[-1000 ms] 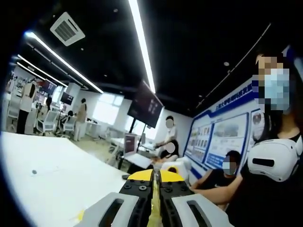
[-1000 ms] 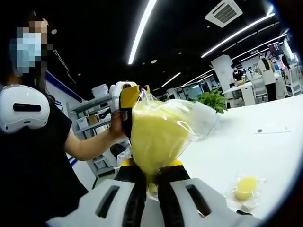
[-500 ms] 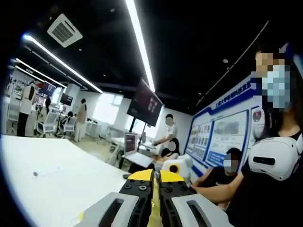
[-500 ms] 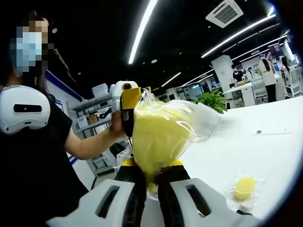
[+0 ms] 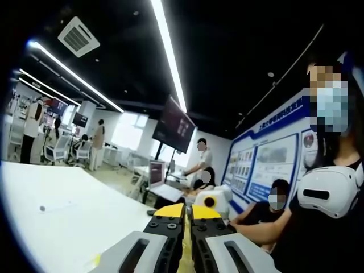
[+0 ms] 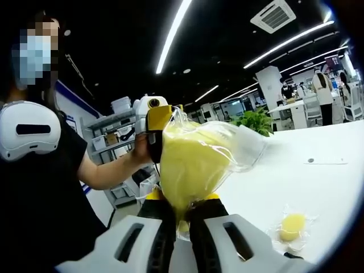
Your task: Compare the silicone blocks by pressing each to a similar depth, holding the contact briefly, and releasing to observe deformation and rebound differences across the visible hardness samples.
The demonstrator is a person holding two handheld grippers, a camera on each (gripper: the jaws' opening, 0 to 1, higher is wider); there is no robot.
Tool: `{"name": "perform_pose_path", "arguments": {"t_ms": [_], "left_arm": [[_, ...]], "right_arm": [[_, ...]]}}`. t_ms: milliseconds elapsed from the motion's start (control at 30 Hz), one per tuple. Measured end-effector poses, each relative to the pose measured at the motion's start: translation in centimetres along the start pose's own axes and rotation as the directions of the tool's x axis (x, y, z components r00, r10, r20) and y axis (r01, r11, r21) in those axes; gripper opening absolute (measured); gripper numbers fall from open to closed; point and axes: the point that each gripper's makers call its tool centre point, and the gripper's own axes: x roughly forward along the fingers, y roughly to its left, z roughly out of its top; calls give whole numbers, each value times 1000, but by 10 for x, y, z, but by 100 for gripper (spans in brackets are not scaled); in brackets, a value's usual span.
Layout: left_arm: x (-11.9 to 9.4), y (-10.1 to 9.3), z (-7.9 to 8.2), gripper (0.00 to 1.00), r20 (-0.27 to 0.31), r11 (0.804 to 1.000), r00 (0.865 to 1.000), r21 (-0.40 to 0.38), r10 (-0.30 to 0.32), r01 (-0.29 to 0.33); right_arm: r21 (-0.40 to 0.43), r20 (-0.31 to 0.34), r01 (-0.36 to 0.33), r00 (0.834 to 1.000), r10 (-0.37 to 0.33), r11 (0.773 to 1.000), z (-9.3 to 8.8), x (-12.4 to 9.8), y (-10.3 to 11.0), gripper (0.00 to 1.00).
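In the right gripper view the right gripper [image 6: 181, 211] pinches the neck of a clear bag holding a yellow silicone block [image 6: 190, 162], which rises above its jaws. Beyond, the left gripper [image 6: 154, 122] clamps the bag's far top edge. A second bagged block [image 6: 292, 226] lies on the white table [image 6: 318, 182], near right.

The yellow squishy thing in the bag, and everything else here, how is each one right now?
Big yellow block in bag: lifted, pinched between both claws.
Right claw: shut on the bag's lower end.
Left claw: shut on the bag's upper edge.
Small yellow block in bag: lying on the white table, untouched.
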Motion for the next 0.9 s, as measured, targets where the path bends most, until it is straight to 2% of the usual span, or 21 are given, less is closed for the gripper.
{"name": "perform_pose_path", "arguments": {"t_ms": [400, 667, 900], "left_arm": [[3, -7, -1, 1, -1, 1000, 1000, 18, 2, -2], [4, -6, -3, 0, -4, 1000, 1000, -7, 6, -6], [5, -5, -4, 0, -8, 1000, 1000, 3, 9, -9]], "right_arm": [[6, -8, -2, 1000, 2, 1000, -1, -4, 7, 3], [16, -4, 1, 1000, -1, 1000, -2, -7, 9, 3], [18, -6, 6, 1000, -6, 1000, -3, -9, 8, 3]]}}
